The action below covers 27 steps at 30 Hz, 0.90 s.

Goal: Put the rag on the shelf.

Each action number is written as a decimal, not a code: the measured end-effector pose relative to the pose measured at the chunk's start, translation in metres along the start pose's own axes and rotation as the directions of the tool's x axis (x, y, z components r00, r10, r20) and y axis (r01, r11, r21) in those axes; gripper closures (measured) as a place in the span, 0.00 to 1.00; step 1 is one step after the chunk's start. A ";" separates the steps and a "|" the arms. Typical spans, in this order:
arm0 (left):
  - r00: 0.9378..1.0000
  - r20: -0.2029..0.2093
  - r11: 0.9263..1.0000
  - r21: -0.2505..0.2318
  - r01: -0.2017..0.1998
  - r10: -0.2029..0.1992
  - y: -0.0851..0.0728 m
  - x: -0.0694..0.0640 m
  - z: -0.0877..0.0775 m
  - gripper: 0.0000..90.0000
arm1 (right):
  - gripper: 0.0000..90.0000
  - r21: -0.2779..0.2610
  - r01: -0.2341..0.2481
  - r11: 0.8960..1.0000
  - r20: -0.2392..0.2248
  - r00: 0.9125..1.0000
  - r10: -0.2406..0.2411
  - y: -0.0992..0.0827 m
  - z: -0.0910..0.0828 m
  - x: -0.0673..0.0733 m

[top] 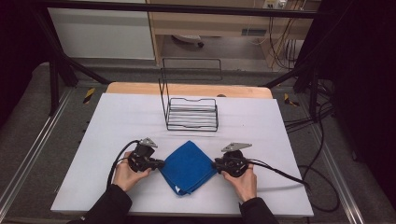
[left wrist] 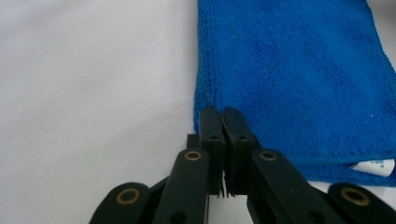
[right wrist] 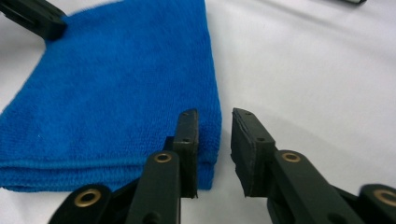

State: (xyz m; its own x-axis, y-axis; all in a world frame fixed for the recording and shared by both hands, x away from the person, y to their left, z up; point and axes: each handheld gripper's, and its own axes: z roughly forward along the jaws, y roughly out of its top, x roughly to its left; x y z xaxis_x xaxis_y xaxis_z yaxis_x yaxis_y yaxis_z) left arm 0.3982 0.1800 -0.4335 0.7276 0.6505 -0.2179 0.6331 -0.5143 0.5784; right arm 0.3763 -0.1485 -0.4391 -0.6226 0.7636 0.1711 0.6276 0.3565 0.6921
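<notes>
A folded blue cloth (top: 188,165) lies on the white table (top: 116,121), turned like a diamond. My left gripper (top: 162,164) rests at its left corner. In the left gripper view its jaws (left wrist: 222,116) are pressed together over the edge of the cloth (left wrist: 289,70), and the corner itself is hidden under them. My right gripper (top: 215,164) sits at the right corner. In the right gripper view it (right wrist: 215,121) stands slightly open, with one jaw against the stacked layers of the cloth (right wrist: 116,93) and bare table in the gap.
A black wire rack (top: 191,114) stands behind the cloth at the table's middle. A small white label (left wrist: 373,165) pokes from the cloth's near edge. Cables trail from both grippers over the table. Beyond the far edge are a wooden board and floor.
</notes>
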 end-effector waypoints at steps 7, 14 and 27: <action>1.000 0.027 1.000 -0.001 0.015 -0.015 -0.009 0.003 -0.011 0.97 | 0.98 0.043 -0.056 0.997 -0.066 0.996 0.059 -0.001 0.000 0.004; 1.000 0.025 1.000 -0.015 0.010 -0.010 -0.017 0.006 -0.015 0.97 | 0.76 0.017 -0.031 0.999 0.009 0.999 0.031 -0.008 0.005 0.006; 0.999 -0.028 0.999 -0.044 -0.017 0.016 -0.022 -0.003 -0.013 0.97 | 0.96 0.020 -0.107 0.994 -0.102 0.989 0.109 -0.005 0.007 0.007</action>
State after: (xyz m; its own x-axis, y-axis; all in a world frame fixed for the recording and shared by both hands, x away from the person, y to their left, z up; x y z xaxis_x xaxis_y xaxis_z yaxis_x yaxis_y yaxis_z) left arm 0.3791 0.1966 -0.4350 0.7299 0.6577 -0.1862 0.6082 -0.5005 0.6161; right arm 0.3723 -0.1410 -0.4460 -0.5949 0.7392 0.3158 0.7000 0.2833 0.6555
